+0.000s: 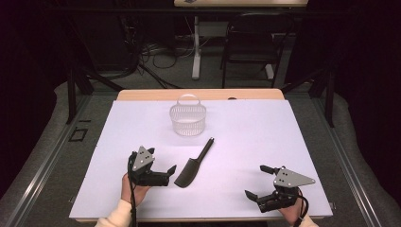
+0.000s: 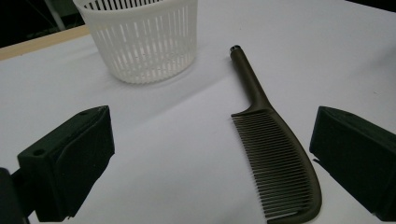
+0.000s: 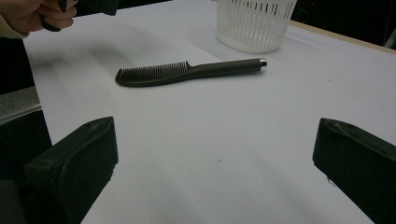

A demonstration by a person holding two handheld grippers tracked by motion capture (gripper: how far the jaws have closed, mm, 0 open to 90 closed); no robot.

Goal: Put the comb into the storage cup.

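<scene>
A dark comb (image 1: 193, 166) lies flat on the white sheet (image 1: 246, 137) that covers the table, about midway between the near edge and a white basket (image 1: 188, 118). The comb is matte, olive-black plastic: a broad, gently curved head with a row of fine, close teeth along one side, narrowing into a slim round handle that ends in a small shiny cap. In the high view the handle points away from the person and slightly to the right, towards the basket, with a clear gap between its tip and the basket's wall.

The basket is round, of thin white plastic, its wall cut into narrow upright slots, with a hoop handle arching over the rim. It stands upright near the far middle of the sheet.

The left gripper (image 1: 166, 169) rests low over the sheet just beside the comb's toothed head, on its left. Its jaws are spread wide; in the left gripper view the blocky black pads (image 2: 70, 158) stand far apart, with the comb's head (image 2: 280, 168) lying between them, nearer the right one, and untouched by either.

The right gripper (image 1: 259, 181) sits well apart from the comb, near the right front corner of the sheet. Its jaws are also spread wide and hold nothing; the right gripper view looks across bare, smooth sheet to the comb (image 3: 187, 72) and the basket (image 3: 254, 23) beyond.
</scene>
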